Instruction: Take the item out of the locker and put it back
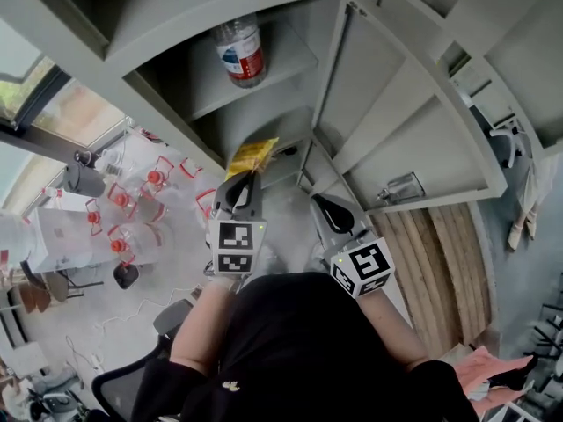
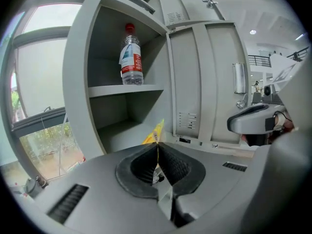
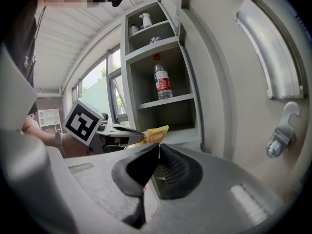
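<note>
Before the locker (image 1: 330,77), left gripper (image 1: 244,178) (jaws closed) pinches yellow packet (image 1: 252,156).

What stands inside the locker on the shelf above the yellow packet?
A clear bottle with a red cap stands upright on that shelf. The wall behind it is covered.

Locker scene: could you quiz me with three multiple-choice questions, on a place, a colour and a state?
1. The bottle stands: A on a locker shelf; B on the floor; C on a windowsill.
2. The packet in the left gripper is: A blue; B yellow; C green.
3. The right gripper is: A wide open; B shut, empty; C shut on the bottle.
Answers: 1 A, it stands upright on a shelf; 2 B, yellow shows in every view; 3 B, its fingers meet with nothing between.
</note>
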`<state>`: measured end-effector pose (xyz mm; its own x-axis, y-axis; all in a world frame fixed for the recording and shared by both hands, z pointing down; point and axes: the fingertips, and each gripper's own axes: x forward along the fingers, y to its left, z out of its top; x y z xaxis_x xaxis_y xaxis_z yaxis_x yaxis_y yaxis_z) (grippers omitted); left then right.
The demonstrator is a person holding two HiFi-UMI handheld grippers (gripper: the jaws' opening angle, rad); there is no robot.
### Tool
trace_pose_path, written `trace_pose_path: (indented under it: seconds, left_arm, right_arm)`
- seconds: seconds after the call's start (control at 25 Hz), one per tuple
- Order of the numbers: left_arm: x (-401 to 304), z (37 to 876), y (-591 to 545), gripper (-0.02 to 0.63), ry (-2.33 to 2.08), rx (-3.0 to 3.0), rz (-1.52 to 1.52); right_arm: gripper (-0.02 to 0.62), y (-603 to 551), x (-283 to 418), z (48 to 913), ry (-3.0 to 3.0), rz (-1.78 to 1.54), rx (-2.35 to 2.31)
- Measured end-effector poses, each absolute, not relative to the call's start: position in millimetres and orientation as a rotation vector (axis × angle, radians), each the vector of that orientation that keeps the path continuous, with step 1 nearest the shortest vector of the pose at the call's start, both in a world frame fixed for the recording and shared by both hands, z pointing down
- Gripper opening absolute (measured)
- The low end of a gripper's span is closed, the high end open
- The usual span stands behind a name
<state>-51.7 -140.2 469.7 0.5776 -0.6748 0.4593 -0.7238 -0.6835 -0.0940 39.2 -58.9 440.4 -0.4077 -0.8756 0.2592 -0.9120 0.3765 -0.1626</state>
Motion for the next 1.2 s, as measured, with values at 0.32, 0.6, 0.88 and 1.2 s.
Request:
trace_pose_path:
  seconds: [0.32,0.6,0.88,1.2]
  left_arm:
    - [-74,461,-118,0.017,-1.244,2.659,0.66]
    - [-96,463,-101,0.017,-1.295,2.614,0.653]
    - [-124,465,-89,0.017,-1.372,2.548,0.647]
    - [-166,467,-82,0.018,-1.484,2.458,0.642]
  right_arm:
    - [0.003,-65,26,440,-2.531,0.42,1.572]
    - [0.003,-70,10,441,-2.568,0.411,1.499]
    - [0.003,-75,-9,441,-2.607,0.401,1.415]
    - [0.003,-79,-31,441,-2.633,0.361,1.341]
